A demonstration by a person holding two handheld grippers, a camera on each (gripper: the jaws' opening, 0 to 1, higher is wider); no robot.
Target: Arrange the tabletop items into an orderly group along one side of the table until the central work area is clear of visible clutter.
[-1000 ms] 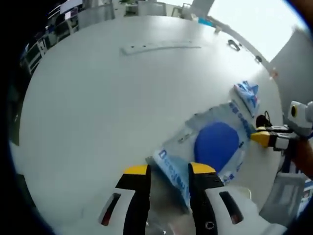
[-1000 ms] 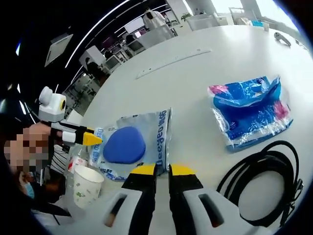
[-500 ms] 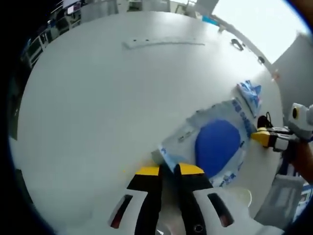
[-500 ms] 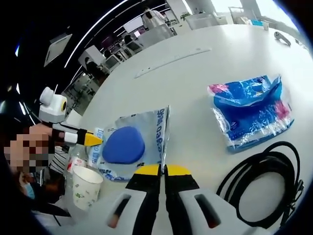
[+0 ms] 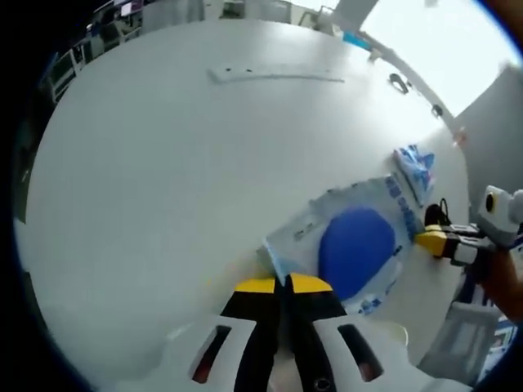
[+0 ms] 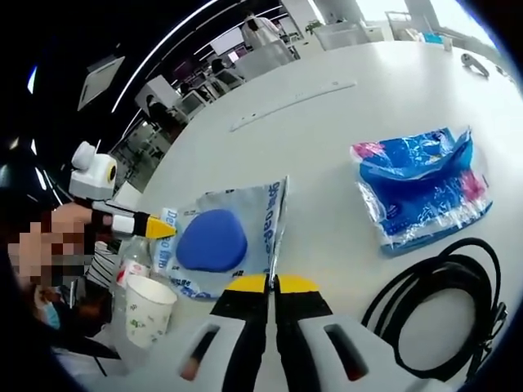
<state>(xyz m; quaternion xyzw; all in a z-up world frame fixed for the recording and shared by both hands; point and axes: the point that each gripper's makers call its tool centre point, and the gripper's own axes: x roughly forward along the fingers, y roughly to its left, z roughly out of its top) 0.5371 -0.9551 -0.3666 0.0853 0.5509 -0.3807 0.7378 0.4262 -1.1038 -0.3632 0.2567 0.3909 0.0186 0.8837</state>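
Observation:
A clear printed plastic bag with a round blue pad inside lies on the white table. My left gripper is shut on the bag's near corner. From the right, my right gripper meets the bag's far edge. In the right gripper view the same bag lies ahead, with my right gripper shut on its raised edge. There my left gripper pinches the bag's left end.
A blue tissue packet and a coiled black cable lie right of the bag. A paper cup and a bottle stand by the table's edge. A long ruler lies far across the table.
Both grippers have gone from open to shut on the bag, the left on its corner, the right on its edge. That edge now stands up slightly.

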